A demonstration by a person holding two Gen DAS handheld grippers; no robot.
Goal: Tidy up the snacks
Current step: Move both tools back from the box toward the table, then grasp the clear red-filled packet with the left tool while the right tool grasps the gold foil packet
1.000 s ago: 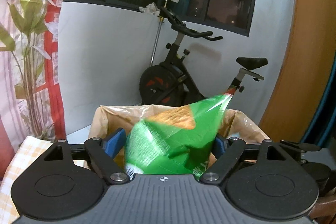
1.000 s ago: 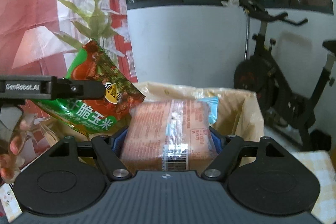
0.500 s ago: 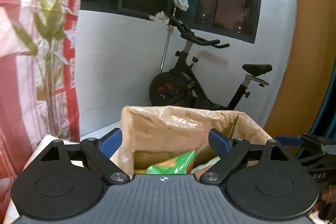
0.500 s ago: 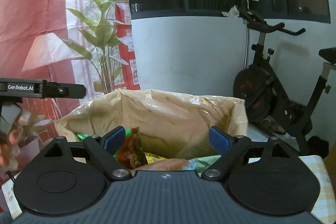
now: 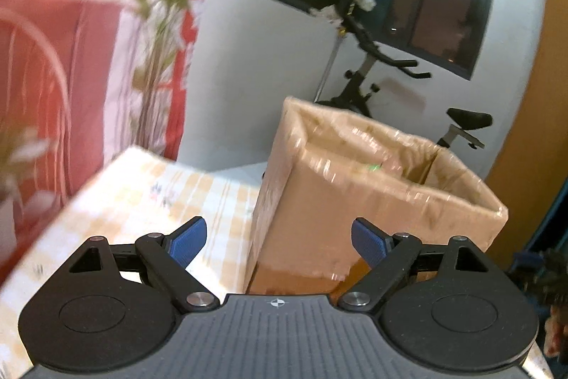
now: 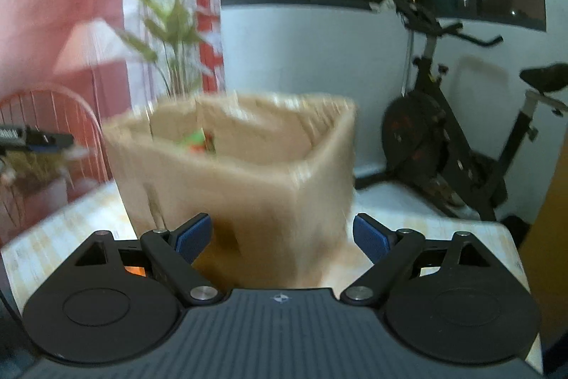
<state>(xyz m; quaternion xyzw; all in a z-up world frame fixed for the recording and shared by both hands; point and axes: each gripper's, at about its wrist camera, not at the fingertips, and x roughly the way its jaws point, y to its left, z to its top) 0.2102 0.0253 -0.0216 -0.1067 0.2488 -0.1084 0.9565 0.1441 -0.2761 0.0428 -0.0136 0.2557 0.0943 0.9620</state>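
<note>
A green and orange snack packet (image 6: 198, 141) peeks over the rim inside the tape-lined cardboard box (image 6: 248, 180), which stands on the checked tablecloth (image 5: 149, 198). The left gripper (image 5: 275, 238) and right gripper (image 6: 282, 233) hover near the box, fingers spread wide and holding nothing. An exercise bike (image 6: 458, 137) stands far right.

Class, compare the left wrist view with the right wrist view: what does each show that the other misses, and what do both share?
Only the left wrist view shows the orange wall and its own open left gripper. Only the right wrist view shows red-green snack packets inside the box, the pink wire chair and the open right gripper. Both show the cardboard box, exercise bike, checked tablecloth and plant.
</note>
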